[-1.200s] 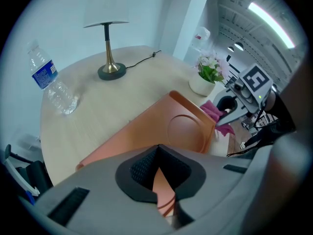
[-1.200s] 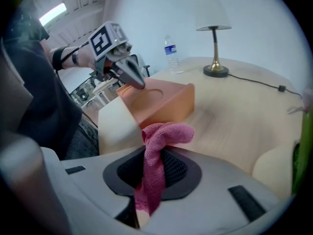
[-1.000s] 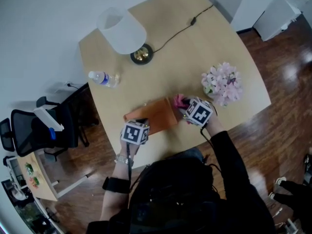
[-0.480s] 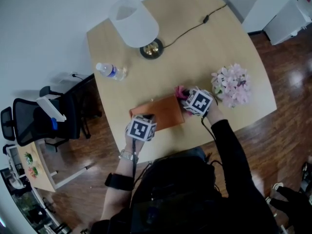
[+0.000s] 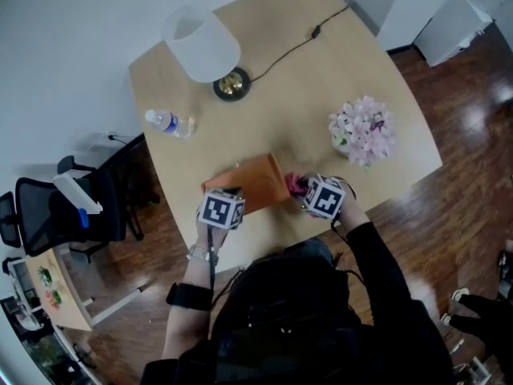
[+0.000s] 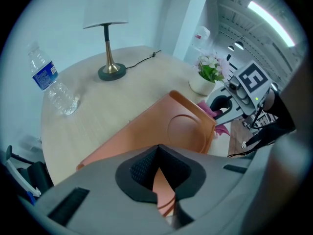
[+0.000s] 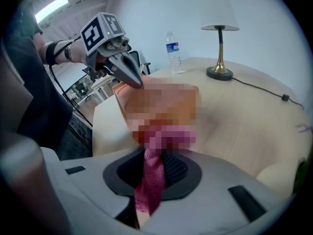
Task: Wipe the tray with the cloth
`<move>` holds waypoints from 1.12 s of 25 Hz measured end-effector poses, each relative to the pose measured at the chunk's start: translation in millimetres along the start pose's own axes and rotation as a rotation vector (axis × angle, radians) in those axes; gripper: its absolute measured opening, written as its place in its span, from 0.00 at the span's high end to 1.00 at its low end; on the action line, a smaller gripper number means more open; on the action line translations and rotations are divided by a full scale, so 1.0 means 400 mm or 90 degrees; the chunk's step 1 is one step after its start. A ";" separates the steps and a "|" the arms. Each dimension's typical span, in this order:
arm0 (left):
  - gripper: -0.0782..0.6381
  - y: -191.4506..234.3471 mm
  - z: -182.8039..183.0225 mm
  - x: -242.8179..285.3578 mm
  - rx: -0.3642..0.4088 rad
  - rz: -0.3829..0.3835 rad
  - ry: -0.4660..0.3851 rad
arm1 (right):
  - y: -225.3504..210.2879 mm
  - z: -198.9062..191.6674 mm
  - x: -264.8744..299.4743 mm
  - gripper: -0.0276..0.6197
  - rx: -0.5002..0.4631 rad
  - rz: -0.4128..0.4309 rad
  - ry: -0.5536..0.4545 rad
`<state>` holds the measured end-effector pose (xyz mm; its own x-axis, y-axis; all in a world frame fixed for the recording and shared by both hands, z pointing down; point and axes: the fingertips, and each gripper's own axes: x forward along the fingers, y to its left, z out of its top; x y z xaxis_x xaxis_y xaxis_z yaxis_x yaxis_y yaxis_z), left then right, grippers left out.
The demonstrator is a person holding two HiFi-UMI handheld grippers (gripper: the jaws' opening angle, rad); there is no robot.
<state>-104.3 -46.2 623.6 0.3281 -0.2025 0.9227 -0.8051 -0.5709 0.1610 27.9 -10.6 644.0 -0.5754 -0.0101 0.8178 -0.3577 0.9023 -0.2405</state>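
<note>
An orange tray (image 5: pixel 247 183) lies near the table's front edge, with a round recess (image 6: pixel 185 127) in its floor. My left gripper (image 5: pixel 228 196) is shut on the tray's near rim, and the orange edge shows between its jaws (image 6: pixel 159 169). A pink cloth (image 5: pixel 295 185) bunches at the tray's right end. My right gripper (image 5: pixel 305 191) is shut on that cloth, and a strip of it (image 7: pixel 149 180) hangs through the jaws. In the left gripper view the right gripper (image 6: pixel 230 104) presses the cloth (image 6: pixel 211 110) against the tray's far wall.
A white-shaded lamp (image 5: pixel 202 46) stands at the back of the table, its cord (image 5: pixel 300 42) running right. A water bottle (image 5: pixel 168 124) lies at the left and a pot of pink flowers (image 5: pixel 363 131) stands at the right. A black chair (image 5: pixel 48 215) sits left of the table.
My right gripper has slid the pink cloth along the tray's right end toward the table's front edge. The left gripper has kept its hold on the tray in the same place.
</note>
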 end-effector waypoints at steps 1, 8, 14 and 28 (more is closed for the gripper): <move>0.89 0.001 0.001 0.000 0.003 0.002 -0.003 | 0.012 -0.009 -0.003 0.85 0.005 -0.002 0.000; 0.89 -0.001 0.001 0.003 0.008 -0.001 -0.017 | 0.085 -0.027 -0.018 0.85 0.026 -0.011 -0.010; 0.89 0.000 0.006 -0.003 -0.023 -0.016 -0.051 | 0.159 -0.014 -0.035 0.85 0.063 0.007 -0.047; 0.89 0.323 -0.225 -0.155 -0.210 0.097 -0.088 | -0.112 -0.007 -0.082 0.85 0.338 -0.213 -0.100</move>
<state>-273.0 -35.8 618.7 0.2374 -0.3835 0.8925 -0.9582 -0.2436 0.1502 64.9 -49.6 629.3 -0.4561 -0.3524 0.8172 -0.8280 0.5046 -0.2446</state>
